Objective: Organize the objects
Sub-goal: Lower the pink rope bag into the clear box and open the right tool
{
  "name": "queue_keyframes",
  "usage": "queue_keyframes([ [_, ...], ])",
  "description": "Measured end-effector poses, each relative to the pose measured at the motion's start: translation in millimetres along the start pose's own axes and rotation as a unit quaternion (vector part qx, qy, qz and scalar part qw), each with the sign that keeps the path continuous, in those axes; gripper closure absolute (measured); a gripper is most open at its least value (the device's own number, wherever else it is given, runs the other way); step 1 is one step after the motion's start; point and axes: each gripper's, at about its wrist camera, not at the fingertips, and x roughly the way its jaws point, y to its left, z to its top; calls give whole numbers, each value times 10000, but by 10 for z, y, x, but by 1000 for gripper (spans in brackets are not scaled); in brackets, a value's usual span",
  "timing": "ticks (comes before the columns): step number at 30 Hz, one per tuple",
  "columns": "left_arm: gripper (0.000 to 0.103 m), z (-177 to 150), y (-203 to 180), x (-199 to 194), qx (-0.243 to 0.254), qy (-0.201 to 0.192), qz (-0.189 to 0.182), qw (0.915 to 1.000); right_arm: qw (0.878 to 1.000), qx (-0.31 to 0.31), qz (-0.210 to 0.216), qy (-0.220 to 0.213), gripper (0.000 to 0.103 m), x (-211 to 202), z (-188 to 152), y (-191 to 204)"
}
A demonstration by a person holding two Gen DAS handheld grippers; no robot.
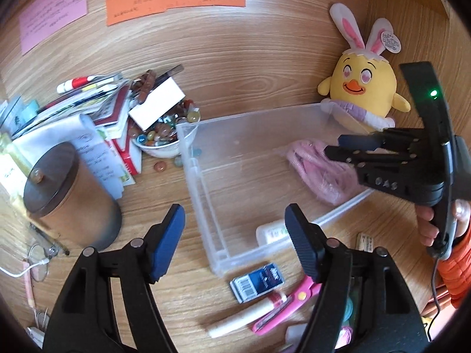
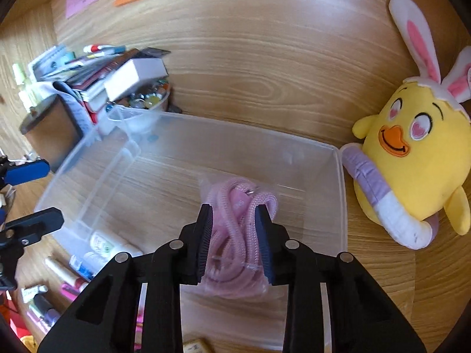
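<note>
The right gripper (image 2: 234,235) points steeply down into the clear plastic bin (image 2: 341,194), its jaws drawn close on either side of a pink cord in a clear bag (image 2: 232,206). The bag lies on the bin's floor near the right wall. The pads sit against the bag's sides, though the plastic blurs the contact, so a firm clamp looks likely rather than certain. From the left wrist view, the same gripper (image 1: 334,145) reaches in from the right, with the person's hand (image 1: 432,223) wrapped around its handle and an orange sleeve (image 1: 454,267) behind it.

The left gripper (image 1: 235,241) hangs tilted downward over the bin's (image 1: 200,182) near left corner, its jaws spread wide with nothing between them.

A yellow chick plush (image 2: 412,161) with rabbit ears lies just beside the bin's right wall. To the bin's left are a bowl of glass pebbles (image 1: 164,135), a pile of books and papers (image 1: 97,108) and a brown lidded canister (image 1: 70,194). In front of the bin lie a small blue box (image 1: 257,282) and pink scissors (image 1: 285,306).
</note>
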Motion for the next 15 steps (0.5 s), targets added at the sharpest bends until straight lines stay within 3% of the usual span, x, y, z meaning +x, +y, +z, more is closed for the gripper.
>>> queue_keyframes([
  [4,29,-120,77,-126,-30,-17,46,10000,9997,41,168,-164,67,-237,-76,25],
  [7,14,-244,117,-233,-72,-82,177,9998,9990,53,238,-367,53,-463,-188,49],
  [12,12,-485,138,-422,15,-160,469,9988,9977,74,343,-574,33,-744,-420,134],
  [15,11,-670,161,-518,5,-126,526,9985,9971,128,425,-622,31,-868,-609,207],
])
